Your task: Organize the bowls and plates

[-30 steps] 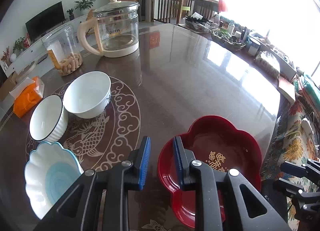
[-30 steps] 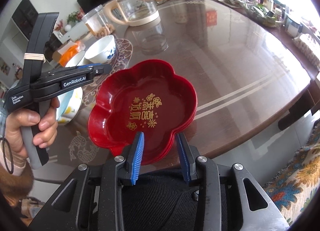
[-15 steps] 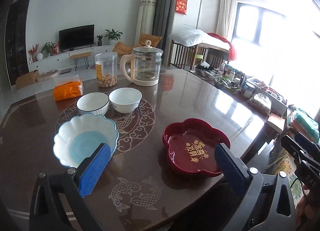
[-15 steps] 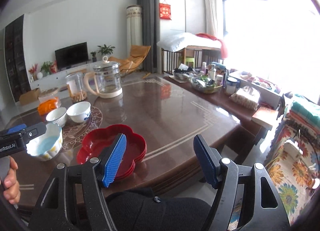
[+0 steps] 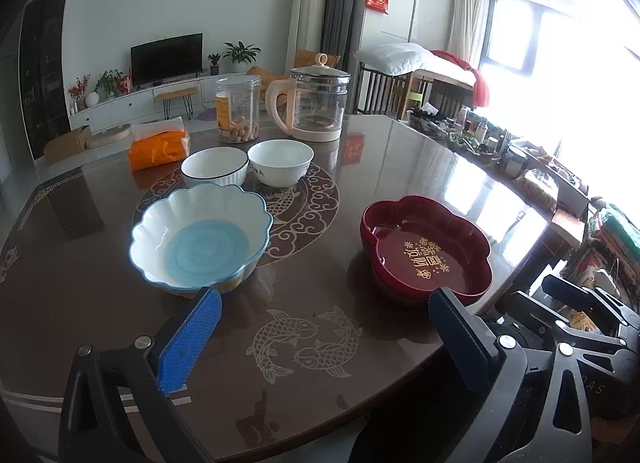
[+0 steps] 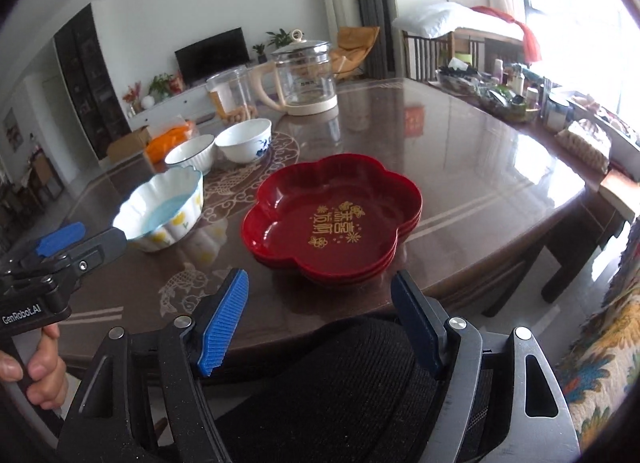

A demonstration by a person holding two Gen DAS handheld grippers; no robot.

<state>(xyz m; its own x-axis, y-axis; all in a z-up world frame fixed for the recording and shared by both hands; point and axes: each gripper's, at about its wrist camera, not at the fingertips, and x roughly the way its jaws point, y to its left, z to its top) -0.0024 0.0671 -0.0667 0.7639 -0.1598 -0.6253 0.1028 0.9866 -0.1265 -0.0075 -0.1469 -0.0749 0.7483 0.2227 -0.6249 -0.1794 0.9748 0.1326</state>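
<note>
Both tongs (image 5: 326, 339) (image 6: 320, 319) spread empty, three bowls (image 5: 200, 239), stacked red plates (image 6: 332, 219)

Red flower-shaped plates (image 6: 332, 219) carried gold lettering; the scalloped bowl (image 5: 200, 235) was white with a blue centre and yellow flowers outside.

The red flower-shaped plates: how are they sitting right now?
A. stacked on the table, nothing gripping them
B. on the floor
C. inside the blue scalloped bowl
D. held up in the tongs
A: the red flower-shaped plates lie stacked on the table, with both open tongs pulled back from them.
</note>
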